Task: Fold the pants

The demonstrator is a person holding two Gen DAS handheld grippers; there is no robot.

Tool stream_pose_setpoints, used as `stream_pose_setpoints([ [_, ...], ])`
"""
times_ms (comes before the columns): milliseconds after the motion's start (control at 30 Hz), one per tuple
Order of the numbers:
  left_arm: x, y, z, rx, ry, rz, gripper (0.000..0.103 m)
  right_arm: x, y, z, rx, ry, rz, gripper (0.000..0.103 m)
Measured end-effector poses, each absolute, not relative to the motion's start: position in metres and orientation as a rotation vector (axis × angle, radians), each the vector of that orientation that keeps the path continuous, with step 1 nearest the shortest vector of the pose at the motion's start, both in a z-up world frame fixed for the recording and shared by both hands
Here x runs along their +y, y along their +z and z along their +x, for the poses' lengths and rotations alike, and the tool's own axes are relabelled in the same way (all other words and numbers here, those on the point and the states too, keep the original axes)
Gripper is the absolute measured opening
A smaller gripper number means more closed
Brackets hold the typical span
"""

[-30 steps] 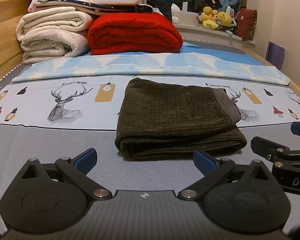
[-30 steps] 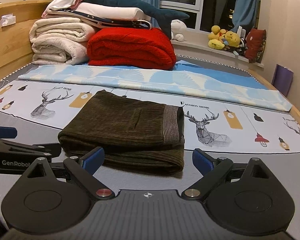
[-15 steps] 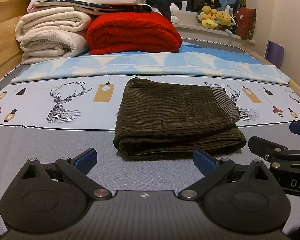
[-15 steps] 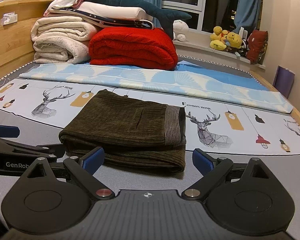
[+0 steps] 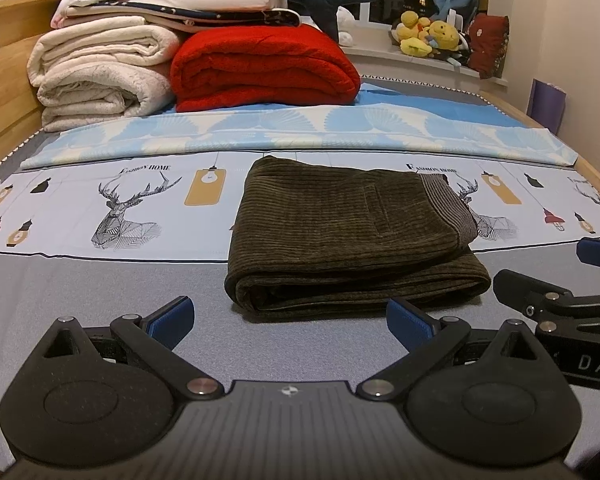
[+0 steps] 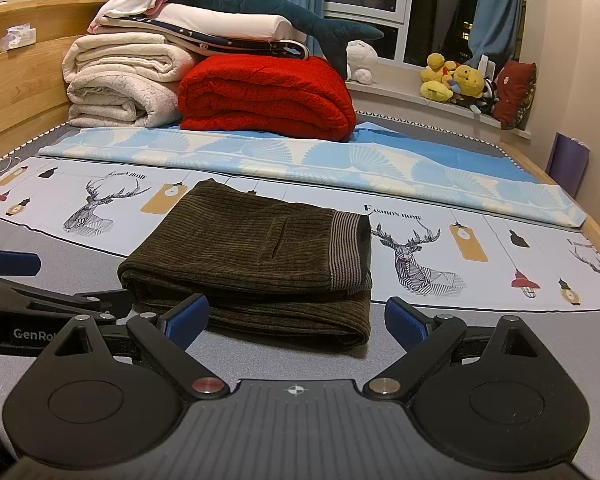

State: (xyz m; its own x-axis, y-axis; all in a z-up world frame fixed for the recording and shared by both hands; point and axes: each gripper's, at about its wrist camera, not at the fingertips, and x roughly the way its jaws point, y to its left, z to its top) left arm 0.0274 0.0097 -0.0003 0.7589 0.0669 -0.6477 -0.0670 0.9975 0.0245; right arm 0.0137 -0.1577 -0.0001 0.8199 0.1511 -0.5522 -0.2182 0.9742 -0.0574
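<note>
The pants (image 5: 350, 236) lay folded into a thick olive-brown corduroy bundle on the bed sheet (image 5: 100, 272), half on its deer-printed band and half on the plain grey strip nearer the cameras. Their ribbed waistband (image 6: 348, 250) sat on the top layer at the bundle's right end, and the rolled fold edges faced the grippers.

The left gripper (image 5: 288, 318) hung just short of the pants' near edge, its jaws spread wide and holding nothing; its blue right pad (image 5: 406, 320) stood close in front of the bundle's near right corner, while the left pad was over bare grey sheet, clear of the pants. The right gripper (image 6: 296, 318) was likewise spread apart and empty, its left pad (image 6: 188, 316) overlapping the pants' near edge in view, though contact could not be told, and its right pad beyond the bundle's right end.

Behind the pants lay a blue shell-patterned cover (image 5: 300, 128), then a red blanket (image 5: 264, 66) and cream blankets (image 5: 100, 76).
</note>
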Motion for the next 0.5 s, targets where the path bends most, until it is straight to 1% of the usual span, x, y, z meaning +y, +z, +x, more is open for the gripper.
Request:
stream_pose_setpoints([
  [500,0.0086,-0.0003,0.0267,0.707,0.075,0.000,0.102,-0.1573,0.0004,0.0125,0.577,0.202,-0.125,0.095],
])
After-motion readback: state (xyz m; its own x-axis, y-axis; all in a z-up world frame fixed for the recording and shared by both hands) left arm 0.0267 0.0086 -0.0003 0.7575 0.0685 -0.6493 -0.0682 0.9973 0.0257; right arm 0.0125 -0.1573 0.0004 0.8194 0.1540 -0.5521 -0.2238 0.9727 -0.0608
